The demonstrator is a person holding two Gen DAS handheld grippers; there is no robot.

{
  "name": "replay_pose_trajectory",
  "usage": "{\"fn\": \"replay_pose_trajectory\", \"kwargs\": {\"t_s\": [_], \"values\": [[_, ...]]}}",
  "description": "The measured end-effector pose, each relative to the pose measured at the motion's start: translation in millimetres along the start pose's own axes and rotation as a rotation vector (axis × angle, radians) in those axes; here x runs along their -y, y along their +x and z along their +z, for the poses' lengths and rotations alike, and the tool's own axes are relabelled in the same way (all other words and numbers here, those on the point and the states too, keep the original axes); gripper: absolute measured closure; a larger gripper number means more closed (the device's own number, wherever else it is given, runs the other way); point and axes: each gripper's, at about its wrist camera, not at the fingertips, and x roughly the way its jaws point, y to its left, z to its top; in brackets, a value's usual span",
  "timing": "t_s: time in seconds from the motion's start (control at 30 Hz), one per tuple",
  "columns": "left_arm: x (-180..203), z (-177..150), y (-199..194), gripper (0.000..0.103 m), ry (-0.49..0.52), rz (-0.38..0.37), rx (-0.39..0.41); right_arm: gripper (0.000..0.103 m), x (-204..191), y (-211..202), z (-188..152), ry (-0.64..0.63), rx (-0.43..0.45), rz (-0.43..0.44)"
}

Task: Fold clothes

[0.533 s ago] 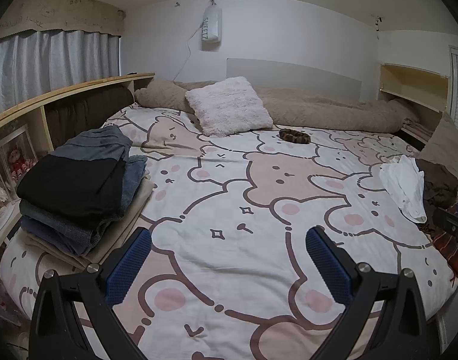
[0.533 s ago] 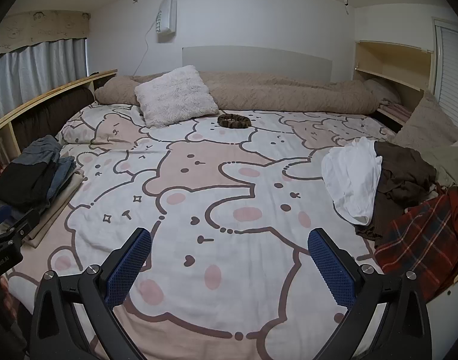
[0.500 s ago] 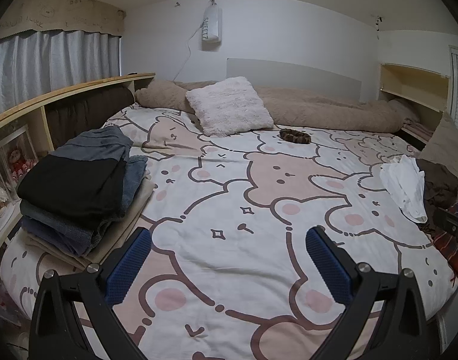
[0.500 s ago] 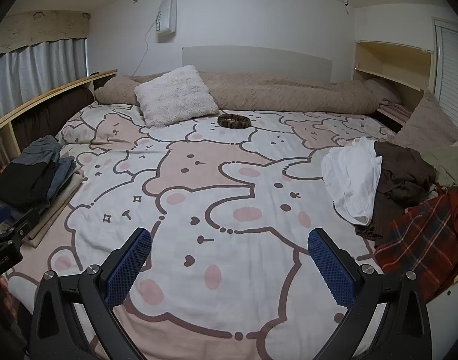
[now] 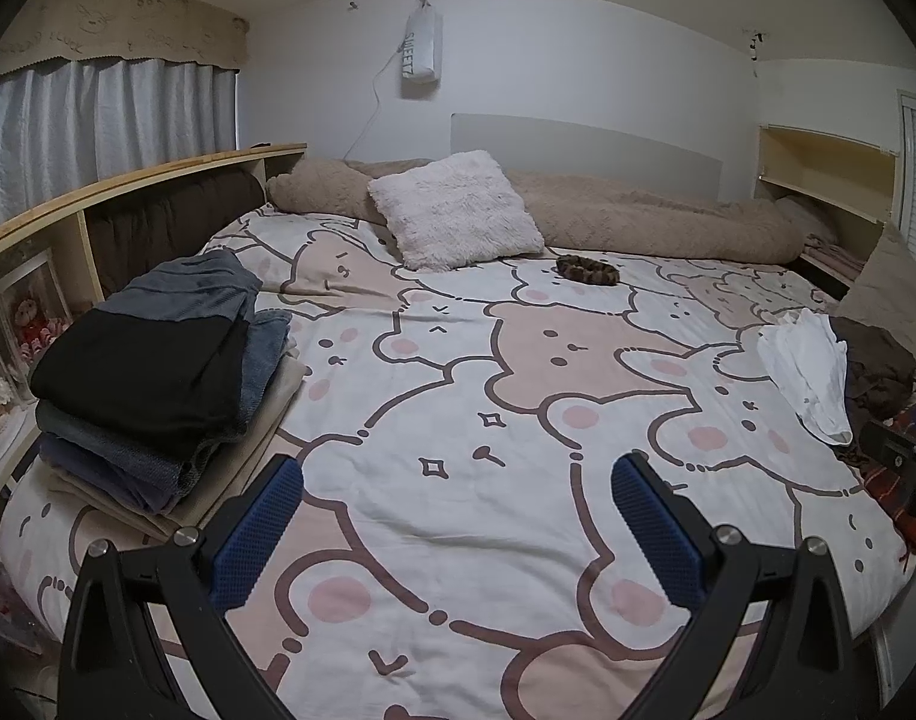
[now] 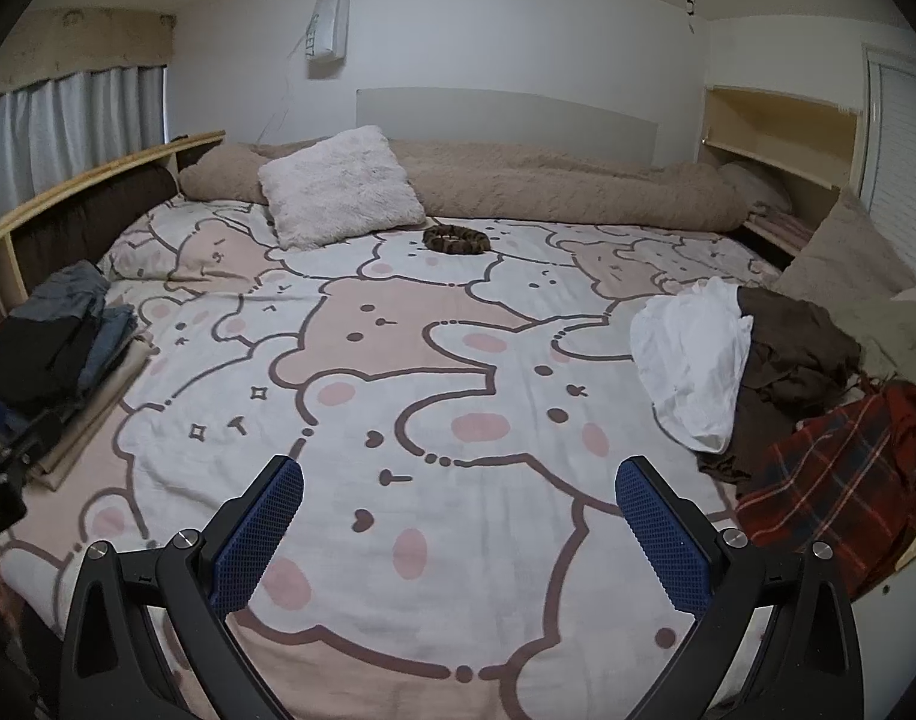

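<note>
- bed [image 6: 458,630] with a bear-print cover fills both views; its middle is bare, free for folding.
- folded stack [image 5: 152,378] at nine o'clock on the bed: dark and grey pieces squared up, that share looks done.
- unfolded heap at three o'clock: white garment [image 6: 692,366], brown garment [image 6: 800,360], red plaid garment [image 6: 842,480], all crumpled, still to fold.
- left tongs [image 5: 458,531] and right tongs [image 6: 458,531]: both released wide, grasping nothing, above the bed's near edge.

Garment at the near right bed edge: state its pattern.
Red plaid garment with dark and pale stripes; right wrist view shows it best.
</note>
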Motion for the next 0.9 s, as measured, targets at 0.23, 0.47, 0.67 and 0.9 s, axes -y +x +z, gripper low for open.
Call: {"fn": "replay_pose_trajectory", "kwargs": {"t_s": [0.23, 0.47, 0.67, 0.9], "values": [[2.0, 1.2, 1.8, 0.000, 0.005, -0.004, -0.006, 0.000, -1.3, 7.4, -2.5, 0.006, -0.026, 0.013], [6.7, 2.0, 6.4, 0.000, 0.016, -0.008, -0.016, 0.000, 0.8, 12.5, -4.2, 0.015, -0.035, 0.009], [6.2, 2.9, 7.8, 0.000, 0.013, -0.006, -0.016, 0.000, 1.0, 14.2, -5.3, 0.005, -0.041, 0.001], [5.6, 3.0, 9.9, 0.000, 0.014, -0.004, -0.024, 0.000, -0.4, 16.5, -7.6, 0.000, -0.047, 0.003]]}}
